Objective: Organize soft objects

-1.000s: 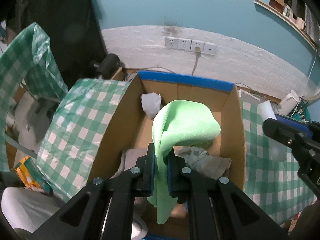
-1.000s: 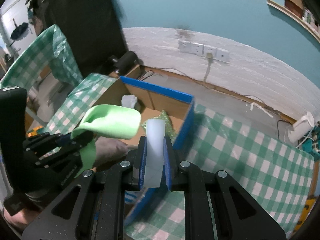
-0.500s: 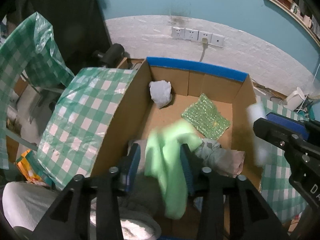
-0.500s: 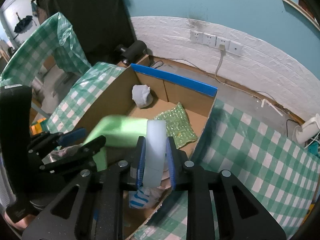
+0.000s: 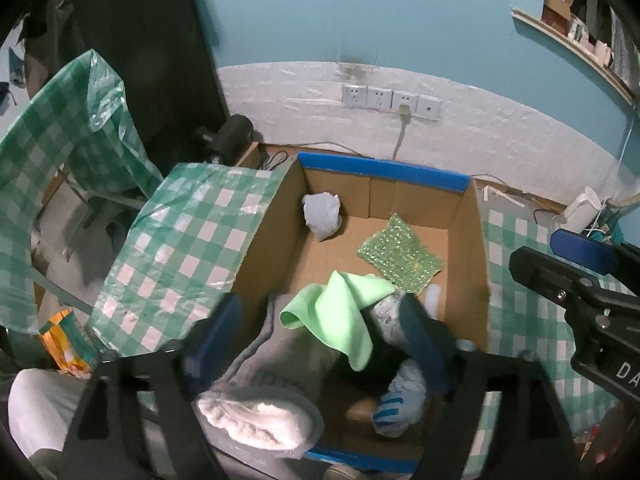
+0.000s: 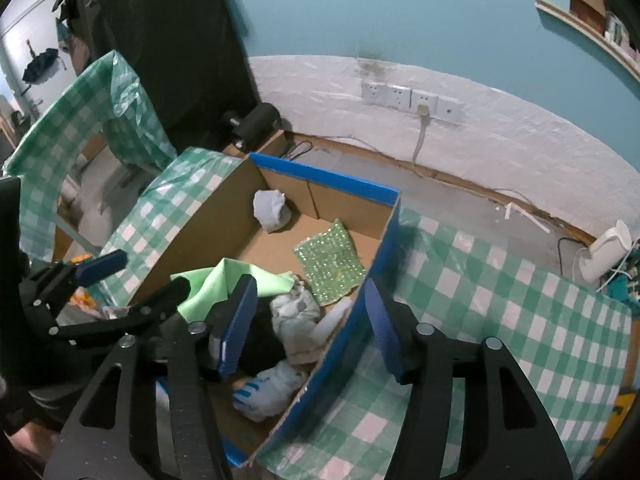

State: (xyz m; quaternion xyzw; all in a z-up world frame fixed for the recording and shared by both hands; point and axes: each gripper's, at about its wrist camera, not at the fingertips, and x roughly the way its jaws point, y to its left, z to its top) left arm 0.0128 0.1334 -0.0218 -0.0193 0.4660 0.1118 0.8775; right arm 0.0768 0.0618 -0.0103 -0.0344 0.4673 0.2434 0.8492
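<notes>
The cardboard box [image 5: 272, 240], its rim edged in blue tape, sits open on the green-and-white checked tablecloth [image 6: 500, 320]. Inside it, a crumpled pale blue-grey rag [image 5: 322, 216] lies in the far left corner, and a flat, square, knobbly green scrubbing cloth [image 5: 400, 252] lies on the bare floor toward the far right. Nearer the camera the contents are piled: a smooth light green microfibre cloth [image 5: 340, 316] draped loosely on top, a wrinkled grey-white cloth [image 6: 296, 312] just beside it, a white foam piece [image 6: 332, 320] lying against the right wall, a white glove with blue stripes [image 5: 400, 404] at the near end, and a fluffy white towel [image 5: 260, 416] at the near left.

The left gripper [image 5: 320, 332] hangs over the pile with its 2 blue-padded fingers spread wide; they hold nothing, and the green cloth lies loose between them. The right gripper [image 6: 308, 320] is also spread wide and empty, its fingers [image 6: 240, 320] straddling the box's right wall.
</notes>
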